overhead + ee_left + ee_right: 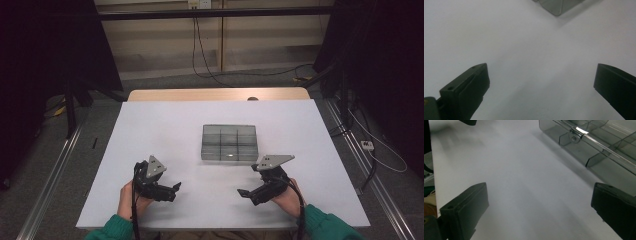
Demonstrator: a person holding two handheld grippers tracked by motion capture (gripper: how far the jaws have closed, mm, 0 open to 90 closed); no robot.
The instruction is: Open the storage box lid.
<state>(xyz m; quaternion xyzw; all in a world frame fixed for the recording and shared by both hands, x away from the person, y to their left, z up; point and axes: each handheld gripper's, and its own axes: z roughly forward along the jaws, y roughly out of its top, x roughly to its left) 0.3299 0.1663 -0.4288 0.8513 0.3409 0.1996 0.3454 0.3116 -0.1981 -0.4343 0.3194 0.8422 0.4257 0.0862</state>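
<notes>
Fingers of both grippers stood spread wide, pinching nothing, with bare white surface between them in each gripper view. The landmark was a clear plastic compartment box, lid shut, lying flat near the middle of the surface, its dividers marking two rows of three cells.

The left gripper sat low over the surface, well apart from the box, nearer the person and off toward the box's left corner. The person's left hand gripped it from behind, a green sleeve showing at the surface's near edge. In the left gripper view one rounded corner of the box reached in at the top.

The right gripper was closer to the box, on its near side and below its right end, held by the right hand. In the right gripper view the box's front wall ran slantwise across the upper right, with a small clear latch at the lid's edge; the box lay just beyond the fingers, touching neither.
</notes>
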